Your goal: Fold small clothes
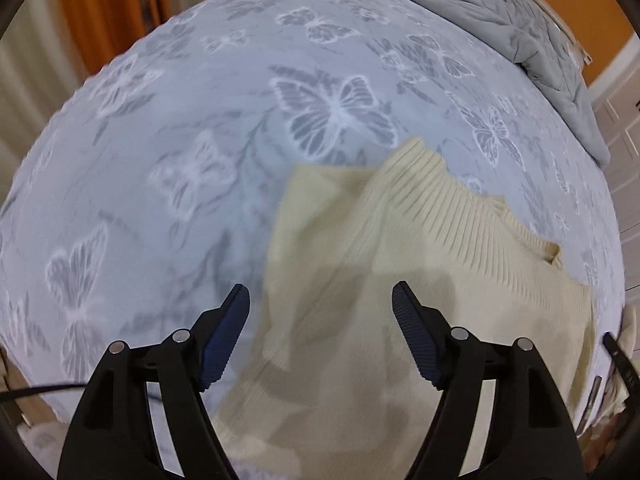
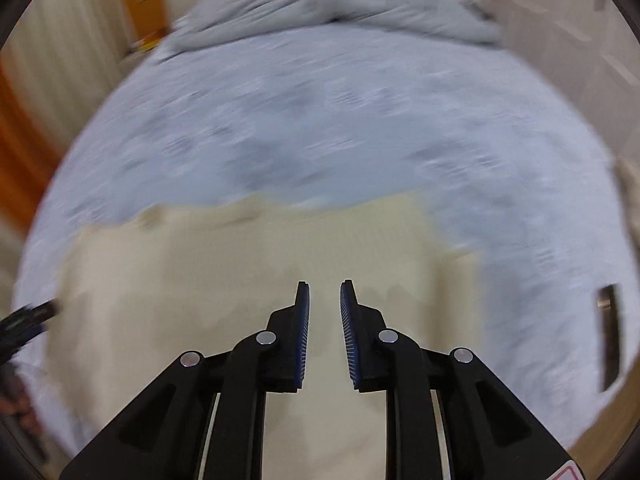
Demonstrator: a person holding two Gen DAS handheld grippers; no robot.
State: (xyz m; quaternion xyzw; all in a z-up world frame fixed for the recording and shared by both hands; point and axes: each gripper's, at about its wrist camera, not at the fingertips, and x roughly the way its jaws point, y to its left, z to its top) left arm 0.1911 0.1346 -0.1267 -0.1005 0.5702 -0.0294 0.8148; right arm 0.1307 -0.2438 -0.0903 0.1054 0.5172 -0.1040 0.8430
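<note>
A cream knit sweater lies on the bed with a sleeve folded over its body and its ribbed collar toward the far right. My left gripper is open wide above the sweater's left part and holds nothing. In the right wrist view the sweater shows blurred as a flat cream shape. My right gripper hovers over its middle with the jaws a narrow gap apart and nothing between them.
The bed has a pale blue sheet with butterfly print. A grey quilt is bunched at the far end, also in the right wrist view. Orange curtains hang beyond the left side of the bed.
</note>
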